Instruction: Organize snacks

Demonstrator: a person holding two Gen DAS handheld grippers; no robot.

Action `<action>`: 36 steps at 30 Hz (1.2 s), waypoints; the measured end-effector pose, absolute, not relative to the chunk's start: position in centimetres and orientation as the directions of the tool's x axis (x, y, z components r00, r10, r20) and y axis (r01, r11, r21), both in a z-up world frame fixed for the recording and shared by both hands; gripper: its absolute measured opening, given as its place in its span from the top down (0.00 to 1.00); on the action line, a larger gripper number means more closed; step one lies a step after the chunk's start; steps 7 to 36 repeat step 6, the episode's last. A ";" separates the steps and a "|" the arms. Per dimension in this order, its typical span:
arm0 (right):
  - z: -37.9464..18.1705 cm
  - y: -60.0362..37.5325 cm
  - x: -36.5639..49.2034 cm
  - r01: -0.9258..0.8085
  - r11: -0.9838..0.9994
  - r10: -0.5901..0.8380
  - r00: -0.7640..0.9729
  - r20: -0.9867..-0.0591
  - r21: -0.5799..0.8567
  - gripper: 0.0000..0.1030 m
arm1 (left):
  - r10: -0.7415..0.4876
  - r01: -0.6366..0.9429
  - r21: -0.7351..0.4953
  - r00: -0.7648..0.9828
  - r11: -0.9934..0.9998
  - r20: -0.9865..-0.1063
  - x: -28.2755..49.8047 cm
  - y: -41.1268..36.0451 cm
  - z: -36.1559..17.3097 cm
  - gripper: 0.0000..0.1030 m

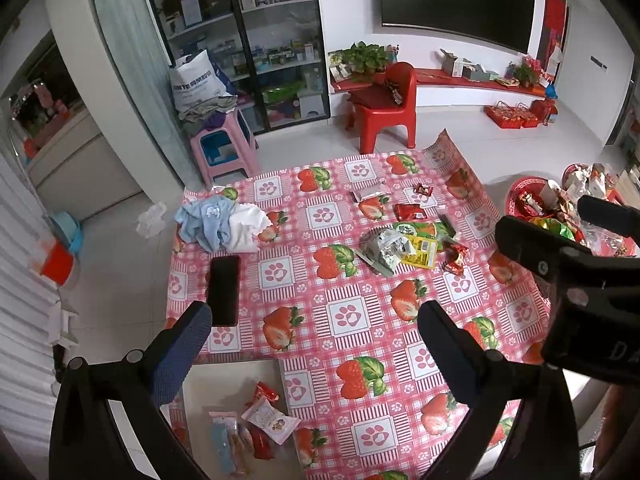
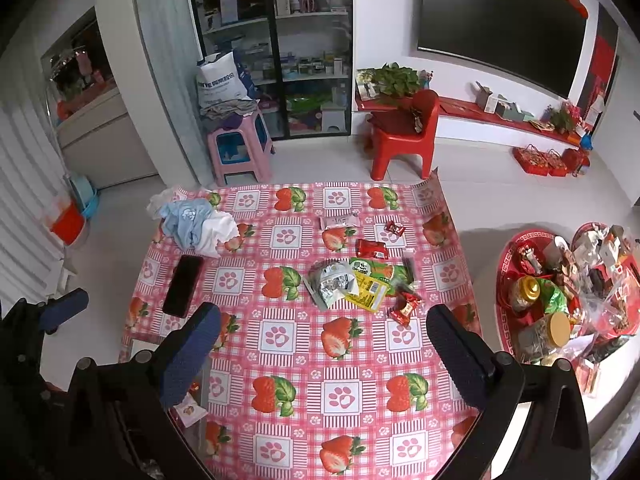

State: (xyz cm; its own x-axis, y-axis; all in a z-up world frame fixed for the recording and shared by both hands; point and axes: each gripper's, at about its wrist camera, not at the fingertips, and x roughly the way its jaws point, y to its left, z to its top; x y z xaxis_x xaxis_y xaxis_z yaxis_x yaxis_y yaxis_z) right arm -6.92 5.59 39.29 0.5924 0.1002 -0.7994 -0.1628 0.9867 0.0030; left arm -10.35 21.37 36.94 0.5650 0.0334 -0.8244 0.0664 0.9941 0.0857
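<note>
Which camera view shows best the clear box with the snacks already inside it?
The left wrist view. There the clear box lies open to the camera between the left gripper's fingers, and several packets in it show. In the right wrist view only a corner shows, behind a finger of the right gripper.

Pink-checked tablecloth (image 2: pixel 304 364) bears red strawberries and paw prints; at twelve o'clock, a red chair (image 2: pixel 404 140) and pink stool (image 2: pixel 240 148).

I see a black phone (image 2: pixel 183 286) lying flat on the desk's strawberry tablecloth (image 2: pixel 296 360), near a crumpled pile of blue and white cloth (image 2: pixel 198 226). Beyond the desk stand a red plastic chair (image 2: pixel 404 136) and a pink stool (image 2: pixel 240 148) stacked with clothes, before a glass-door cabinet (image 2: pixel 276 48). A dark television (image 2: pixel 500 20) hangs on the wall.
</note>
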 end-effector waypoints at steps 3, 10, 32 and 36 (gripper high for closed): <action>39.3 5.6 -6.9 -0.163 0.987 0.101 0.592 -0.800 0.004 0.00 | 0.035 0.075 0.095 0.576 0.993 -0.817 -10.5 21.3 37.1 0.00; 39.3 5.6 -6.9 -0.165 0.986 0.101 0.592 -0.800 0.003 0.00 | 0.027 0.093 0.101 0.585 0.990 -0.810 -10.8 20.9 36.7 0.00; 39.3 5.6 -6.9 -0.165 0.986 0.101 0.592 -0.800 0.003 0.00 | 0.027 0.093 0.101 0.585 0.990 -0.810 -10.8 20.9 36.7 0.00; 39.3 5.6 -6.9 -0.165 0.986 0.101 0.592 -0.800 0.003 0.00 | 0.027 0.093 0.101 0.585 0.990 -0.810 -10.8 20.9 36.7 0.00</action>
